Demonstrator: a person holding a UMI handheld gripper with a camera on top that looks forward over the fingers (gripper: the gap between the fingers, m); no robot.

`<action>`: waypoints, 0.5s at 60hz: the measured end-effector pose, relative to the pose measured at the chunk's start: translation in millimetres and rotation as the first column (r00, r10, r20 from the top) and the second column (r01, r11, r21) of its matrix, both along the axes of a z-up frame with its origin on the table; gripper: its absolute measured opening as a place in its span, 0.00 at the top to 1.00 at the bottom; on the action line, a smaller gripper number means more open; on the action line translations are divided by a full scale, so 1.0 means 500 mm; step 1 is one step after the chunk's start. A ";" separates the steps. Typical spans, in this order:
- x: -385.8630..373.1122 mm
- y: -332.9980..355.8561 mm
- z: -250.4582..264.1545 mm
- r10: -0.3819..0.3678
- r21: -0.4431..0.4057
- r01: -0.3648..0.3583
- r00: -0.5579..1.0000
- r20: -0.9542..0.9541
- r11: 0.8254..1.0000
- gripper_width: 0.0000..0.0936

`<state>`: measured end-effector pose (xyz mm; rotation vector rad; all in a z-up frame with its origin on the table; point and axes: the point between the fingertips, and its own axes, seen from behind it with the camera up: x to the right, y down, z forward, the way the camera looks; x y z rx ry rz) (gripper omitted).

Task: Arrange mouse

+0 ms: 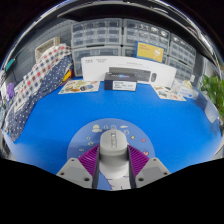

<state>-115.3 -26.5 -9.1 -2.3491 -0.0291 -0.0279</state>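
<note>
My tool [112,168] is clamped on the grey mouse [113,146], both pads touching it, poised over the round mat [92,131] on the blue surface [60,118], presumably its spot. Beyond: a printer [130,73], storage drawers [110,35].

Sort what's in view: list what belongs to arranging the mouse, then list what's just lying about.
Belongs to the job:
- grey mouse, held between the fingers
- gripper, shut on the mouse
- round grey mat under and ahead of the mouse

Just lying about:
- white box at the table's far side
- checked cloth
- papers
- plant
</note>
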 end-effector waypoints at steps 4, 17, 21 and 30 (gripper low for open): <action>0.002 -0.002 -0.001 -0.007 -0.021 0.006 1.000 -0.017 1.000 0.46; 0.039 -0.027 0.125 -0.039 0.038 0.039 0.999 -0.018 0.998 0.14; 0.049 -0.041 0.178 -0.034 0.058 0.036 0.999 -0.031 0.998 0.13; 0.107 -0.084 0.294 -0.054 0.139 0.056 0.998 -0.024 0.989 0.11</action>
